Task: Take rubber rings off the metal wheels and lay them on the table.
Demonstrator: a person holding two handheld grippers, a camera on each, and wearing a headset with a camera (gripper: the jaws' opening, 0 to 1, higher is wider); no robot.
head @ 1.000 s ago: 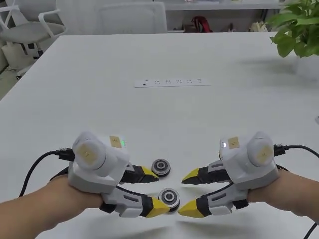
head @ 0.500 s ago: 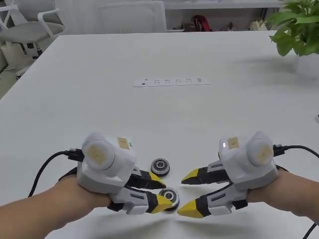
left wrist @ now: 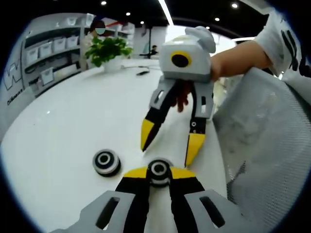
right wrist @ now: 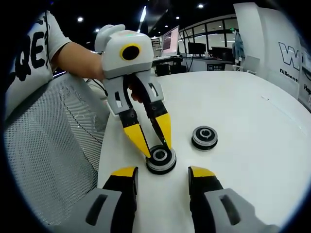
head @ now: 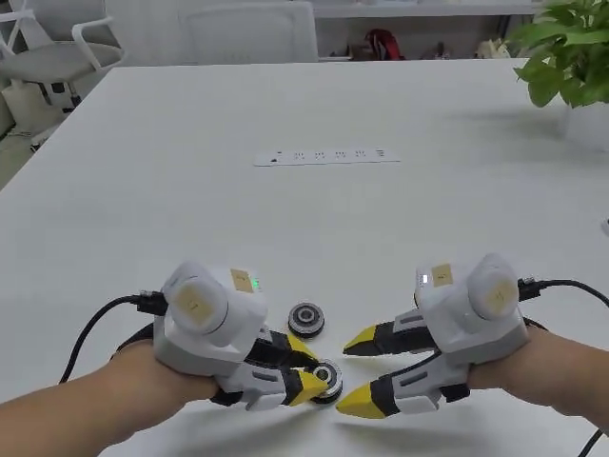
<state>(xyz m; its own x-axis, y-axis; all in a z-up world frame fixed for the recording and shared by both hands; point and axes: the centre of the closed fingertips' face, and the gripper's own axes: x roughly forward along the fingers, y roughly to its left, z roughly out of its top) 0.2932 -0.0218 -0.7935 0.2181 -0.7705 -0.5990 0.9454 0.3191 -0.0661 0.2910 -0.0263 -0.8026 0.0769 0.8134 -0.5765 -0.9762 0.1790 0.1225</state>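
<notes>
The white table (head: 285,219) was wide and almost bare, with a power strip (head: 326,155) lying far from me and a green plant (head: 566,48) at its far right corner. Close to my edge lay two metal wheels, flat on the table. My left gripper (head: 308,368) was closed on the near wheel (left wrist: 159,170), with one yellow tip on each side of it. The far wheel (right wrist: 204,137) rested just beside it, apart from both grippers, with its black rubber ring (right wrist: 204,146) in place. My right gripper (right wrist: 163,171) faced the left one. Its jaws were apart, with the tips near the gripped wheel but not touching it.
</notes>
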